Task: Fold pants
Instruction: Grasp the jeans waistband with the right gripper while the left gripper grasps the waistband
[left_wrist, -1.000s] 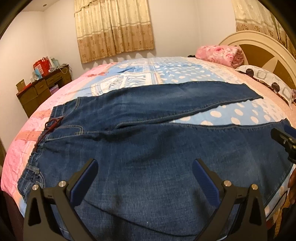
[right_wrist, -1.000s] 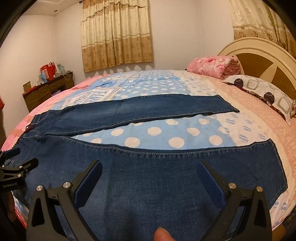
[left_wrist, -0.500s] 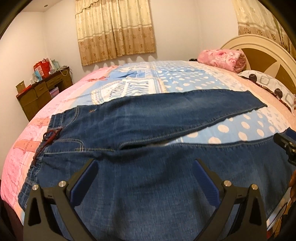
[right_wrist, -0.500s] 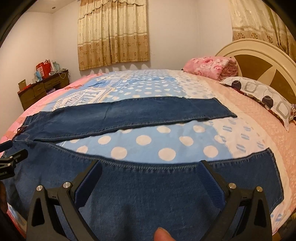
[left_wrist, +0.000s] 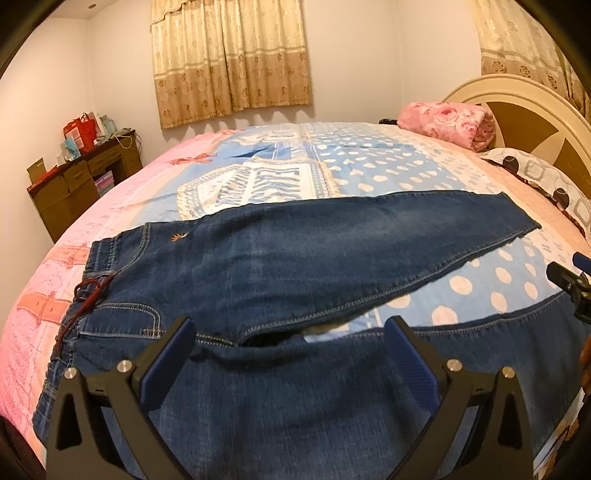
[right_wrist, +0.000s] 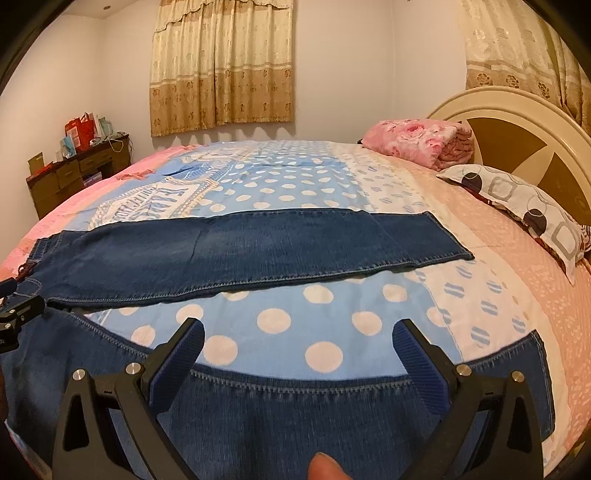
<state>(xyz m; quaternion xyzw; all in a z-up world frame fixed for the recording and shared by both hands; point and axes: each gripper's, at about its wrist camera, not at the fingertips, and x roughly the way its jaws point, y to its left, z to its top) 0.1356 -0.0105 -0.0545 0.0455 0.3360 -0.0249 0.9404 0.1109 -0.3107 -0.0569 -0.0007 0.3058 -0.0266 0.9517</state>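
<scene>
Both tools have pulled back toward the near edge of the bed since the earlier frames, so more of the far leg and the dotted cover now shows between the two legs.

Left wrist view: your left tool (left_wrist: 288, 343) hovers with its fingers spread apart and nothing between them, over the seat and crotch of the jeans (left_wrist: 295, 258). The jeans lie flat on the bed (left_wrist: 369, 166), front up, with the waistband (left_wrist: 96, 273) at the left and the far leg running right toward the headboard (left_wrist: 517, 110). The near leg passes directly under this tool. Your right tool (left_wrist: 569, 284) shows at the right edge, over the same near leg.

Right wrist view: your right tool (right_wrist: 299, 350) is likewise spread wide and empty, just above the inner seam of the near leg (right_wrist: 295, 424). The far leg (right_wrist: 240, 251) lies well apart from it, across a band of cover. Part of a fingertip (right_wrist: 325, 467) shows at the bottom edge.

Long axis of the jeans: left to right, waist left, hems right, crosswise to both tools. The near leg lies below and just ahead of both tools; your left tool is nearer the waist, your right tool nearer the hem (right_wrist: 543, 380). The likely next fold carries the near leg away from you onto the far leg.
</scene>
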